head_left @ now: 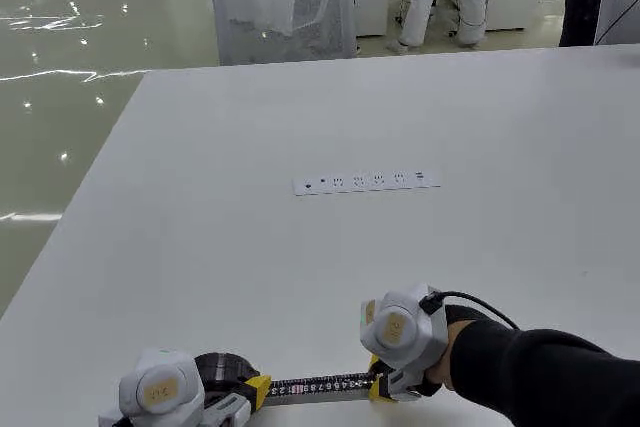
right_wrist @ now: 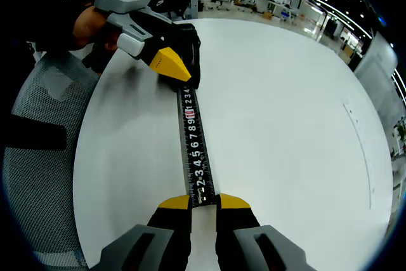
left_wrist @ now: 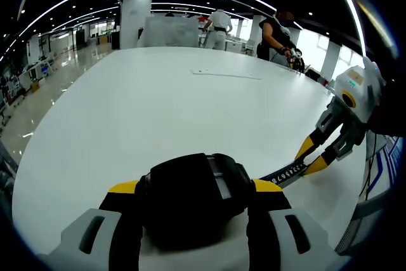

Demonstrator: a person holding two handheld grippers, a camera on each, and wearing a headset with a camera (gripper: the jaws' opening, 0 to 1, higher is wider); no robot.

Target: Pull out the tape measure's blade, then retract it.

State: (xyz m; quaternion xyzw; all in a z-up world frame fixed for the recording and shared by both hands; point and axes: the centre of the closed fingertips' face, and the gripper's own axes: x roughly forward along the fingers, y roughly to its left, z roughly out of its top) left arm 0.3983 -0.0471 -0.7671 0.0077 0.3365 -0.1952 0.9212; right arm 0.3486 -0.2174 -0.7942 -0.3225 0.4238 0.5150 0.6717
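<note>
Blade tip (right_wrist: 200, 190) in right hand-held gripper (right_wrist: 204, 201)

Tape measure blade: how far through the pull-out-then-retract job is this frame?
Done: the left gripper is shut on the black case and the right gripper pinches the tip of the blade. In hand: a short stretch of blade is out over the table; outward or back, one frame cannot tell. Left: at least the full retraction.
</note>
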